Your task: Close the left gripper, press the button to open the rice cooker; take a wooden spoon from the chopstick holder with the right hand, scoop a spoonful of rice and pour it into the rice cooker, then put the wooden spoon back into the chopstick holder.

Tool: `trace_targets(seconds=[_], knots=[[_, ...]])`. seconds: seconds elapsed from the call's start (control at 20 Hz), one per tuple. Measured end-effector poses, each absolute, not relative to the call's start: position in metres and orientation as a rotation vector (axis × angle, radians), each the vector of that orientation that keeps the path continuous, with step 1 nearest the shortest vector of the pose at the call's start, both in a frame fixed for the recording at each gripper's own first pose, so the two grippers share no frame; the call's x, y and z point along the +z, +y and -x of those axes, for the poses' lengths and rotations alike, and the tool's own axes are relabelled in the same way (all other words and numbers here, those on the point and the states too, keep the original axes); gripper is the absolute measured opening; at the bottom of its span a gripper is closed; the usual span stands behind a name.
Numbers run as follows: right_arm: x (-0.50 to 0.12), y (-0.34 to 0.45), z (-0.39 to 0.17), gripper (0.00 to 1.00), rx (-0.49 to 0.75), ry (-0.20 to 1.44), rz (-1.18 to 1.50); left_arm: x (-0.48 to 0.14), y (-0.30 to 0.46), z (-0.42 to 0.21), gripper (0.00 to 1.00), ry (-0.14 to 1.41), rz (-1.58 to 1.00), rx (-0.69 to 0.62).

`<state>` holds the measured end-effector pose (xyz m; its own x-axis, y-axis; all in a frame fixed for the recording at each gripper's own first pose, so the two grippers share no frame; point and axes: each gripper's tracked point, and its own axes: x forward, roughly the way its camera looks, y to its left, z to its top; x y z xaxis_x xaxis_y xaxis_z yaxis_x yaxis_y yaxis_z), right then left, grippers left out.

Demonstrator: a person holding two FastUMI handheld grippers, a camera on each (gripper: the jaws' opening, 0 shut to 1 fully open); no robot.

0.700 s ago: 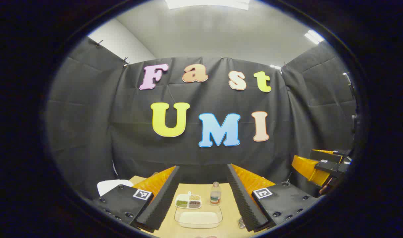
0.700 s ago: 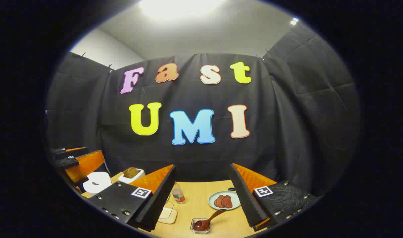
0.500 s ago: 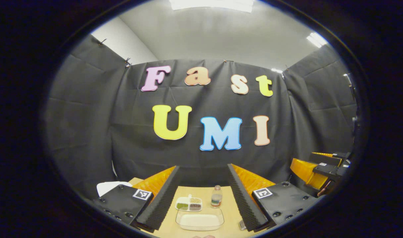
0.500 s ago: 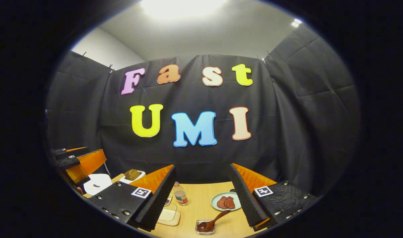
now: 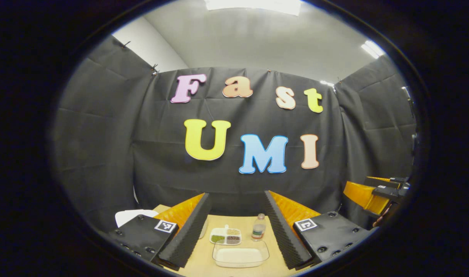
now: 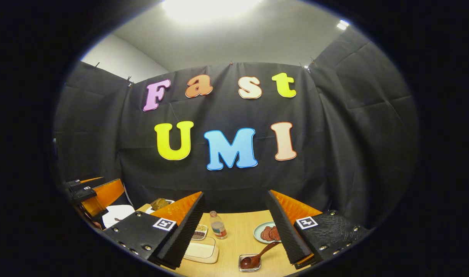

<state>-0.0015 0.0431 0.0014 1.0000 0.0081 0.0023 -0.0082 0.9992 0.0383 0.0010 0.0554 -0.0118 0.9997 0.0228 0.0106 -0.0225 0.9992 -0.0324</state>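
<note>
My left gripper [image 5: 236,195] is open and holds nothing, high above the wooden table [image 5: 203,265]. Between its fingers lies a clear dish of white rice [image 5: 240,256]. A white rounded body, probably the rice cooker [image 5: 130,216], peeks out behind the left finger. My right gripper [image 6: 234,194] is also open with nothing in it. Below it a brown wooden spoon [image 6: 262,253] rests in a small clear dish [image 6: 249,263]. The rice dish [image 6: 199,250] lies to its left. The white cooker [image 6: 117,213] and a white holder with something brown in it [image 6: 159,203] stand at the far left.
A small bottle [image 5: 259,227] and a divided tray of grains [image 5: 226,236] stand behind the rice dish. A plate of dark red slices [image 6: 268,233] sits right of the bottle [image 6: 218,230]. The other gripper shows at each view's edge [image 5: 376,192] [image 6: 92,192].
Both views have swung a little leftward, so the table items and wall slide right in each. Both grippers stay open and hold nothing.
</note>
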Motion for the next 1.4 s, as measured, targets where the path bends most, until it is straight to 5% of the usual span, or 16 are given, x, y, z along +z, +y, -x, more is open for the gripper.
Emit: trace_targets(seconds=[0.65,1.05,1.4], knots=[[-0.014,0.062,-0.005,0.98,0.042,0.024,-0.01,-0.037,0.102,0.002,0.98,0.022,0.036,0.08],[-0.037,0.068,-0.001,0.98,0.029,0.058,0.013,-0.123,0.186,-0.003,0.09,0.255,0.084,0.148],[-0.069,0.064,-0.001,0.98,0.008,0.13,0.035,-0.206,0.272,-0.015,0.08,0.486,0.241,0.188]])
